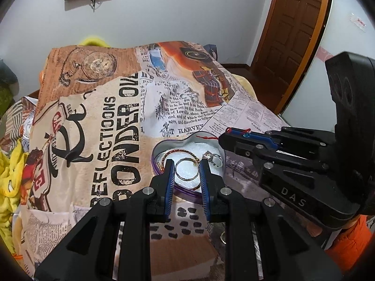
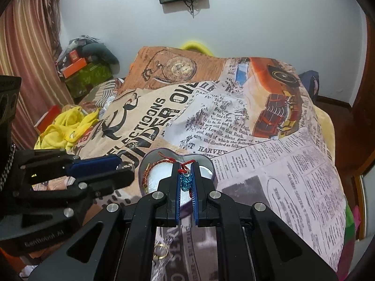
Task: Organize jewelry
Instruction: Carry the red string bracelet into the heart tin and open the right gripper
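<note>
A heart-shaped tin [image 1: 161,147] [image 2: 145,161] with white padding lies on the printed blanket. In it lie a braided red-gold bangle [image 1: 178,151], a thin silver ring bangle [image 1: 187,169] and a small silver piece [image 1: 212,157]. My left gripper [image 1: 186,165] is open over the tin's near edge, empty. My right gripper [image 2: 186,166] [image 1: 225,137] is shut on a red cord with a blue bead charm [image 2: 186,180], above the tin. The cord's end [image 1: 206,137] hangs over the tin's far rim.
A gold ring [image 2: 160,253] lies on the blanket below the right gripper; it also shows in the left wrist view [image 1: 222,237]. Yellow cloth [image 2: 68,124] and boxes [image 2: 77,66] lie at the left. A wooden door [image 1: 293,30] stands at the right.
</note>
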`<state>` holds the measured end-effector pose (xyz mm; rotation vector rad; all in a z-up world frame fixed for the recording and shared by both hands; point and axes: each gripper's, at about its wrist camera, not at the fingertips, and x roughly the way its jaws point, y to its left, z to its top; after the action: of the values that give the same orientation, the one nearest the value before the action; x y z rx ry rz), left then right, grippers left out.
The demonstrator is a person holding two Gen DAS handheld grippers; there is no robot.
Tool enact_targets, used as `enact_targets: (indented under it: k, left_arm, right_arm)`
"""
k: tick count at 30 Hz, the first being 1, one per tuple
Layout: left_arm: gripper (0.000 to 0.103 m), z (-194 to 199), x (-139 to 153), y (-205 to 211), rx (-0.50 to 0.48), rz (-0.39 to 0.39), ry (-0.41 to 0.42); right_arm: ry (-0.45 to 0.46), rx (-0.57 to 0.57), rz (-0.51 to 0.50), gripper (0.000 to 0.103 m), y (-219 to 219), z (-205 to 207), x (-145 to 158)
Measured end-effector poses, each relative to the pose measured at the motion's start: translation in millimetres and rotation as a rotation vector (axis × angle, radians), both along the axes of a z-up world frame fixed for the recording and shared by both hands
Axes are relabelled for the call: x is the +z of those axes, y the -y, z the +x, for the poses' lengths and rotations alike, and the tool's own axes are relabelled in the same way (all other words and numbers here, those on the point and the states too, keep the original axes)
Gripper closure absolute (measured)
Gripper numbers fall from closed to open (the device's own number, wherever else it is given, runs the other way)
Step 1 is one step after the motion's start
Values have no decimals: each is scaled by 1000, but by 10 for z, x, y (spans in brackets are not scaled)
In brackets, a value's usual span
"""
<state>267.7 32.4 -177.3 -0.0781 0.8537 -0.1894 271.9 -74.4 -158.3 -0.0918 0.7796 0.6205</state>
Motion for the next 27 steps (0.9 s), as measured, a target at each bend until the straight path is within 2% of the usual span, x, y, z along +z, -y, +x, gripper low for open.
enact_targets:
  k: [23,27]
  left_arm:
    - [83,298,-299,-111,-18,-39,-72]
    - [83,268,-279,-114,-9,-28,-64]
  right_arm:
    - [-89,87,-61,96,-186,220,-202]
    - [-109,85,-62,91,-184,226,-218]
